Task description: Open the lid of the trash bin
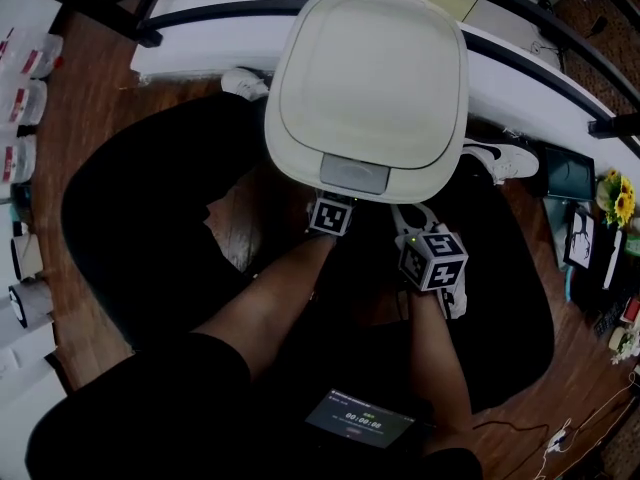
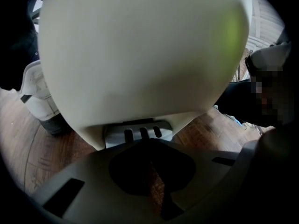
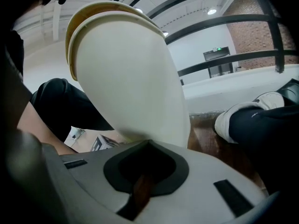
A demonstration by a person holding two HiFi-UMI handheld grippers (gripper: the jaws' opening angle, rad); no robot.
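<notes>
A cream trash bin stands on the wooden floor, its lid [image 1: 370, 73] shut, with a grey button [image 1: 355, 173] at the lid's front edge. My left gripper [image 1: 331, 215] is just in front of the bin, its tips hidden under the lid's overhang. In the left gripper view its jaws [image 2: 149, 142] are shut with nothing between them, right at a grey slotted pedal [image 2: 140, 133] at the bin's foot. My right gripper [image 1: 433, 259] sits nearer me to the right. Its jaws [image 3: 148, 143] are shut and empty, beside the bin's wall [image 3: 135, 78].
A person's black-trousered legs and white sneakers [image 1: 500, 158] flank the bin on both sides. A white ledge [image 1: 520, 63] with black railings runs behind it. A dark-screened device [image 1: 360, 420] lies near me. Sunflowers [image 1: 618, 198] and small items sit at far right.
</notes>
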